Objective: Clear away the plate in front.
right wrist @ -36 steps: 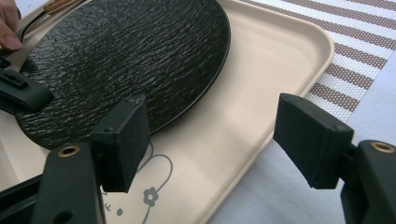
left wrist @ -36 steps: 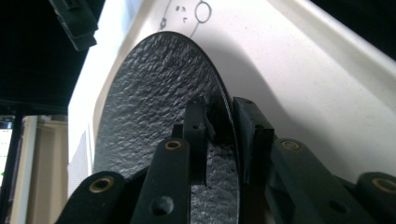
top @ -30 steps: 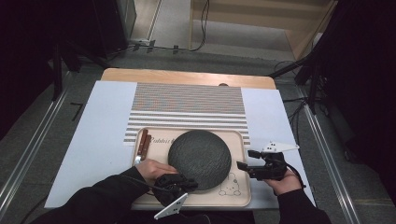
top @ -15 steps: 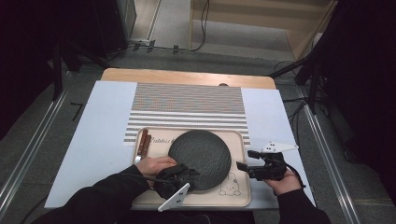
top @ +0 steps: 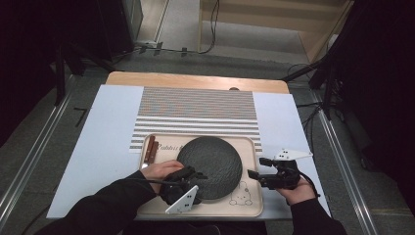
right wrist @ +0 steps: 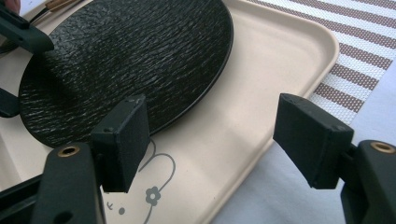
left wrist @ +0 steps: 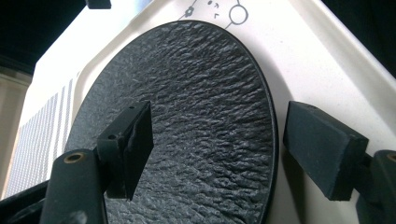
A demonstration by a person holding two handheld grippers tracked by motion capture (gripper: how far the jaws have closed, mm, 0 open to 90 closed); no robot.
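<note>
Plate (top: pixel 210 166), lower centre on tray (top: pixel 252 147): left gripper (top: pixel 198 177) had just spread, plate apparently released; right gripper (top: pixel 254 175) spread, empty.

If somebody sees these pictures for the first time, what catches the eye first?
A round black textured plate lies on a cream tray near the table's front edge. The left gripper hovers over its rim, fingers apart, just opened. The right gripper waits open beside the tray.

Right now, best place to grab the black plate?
Probably the thin rim of the black plate on the side facing the right gripper. It lies flat in the tray, rim slightly raised there; one jaw over, one under.
</note>
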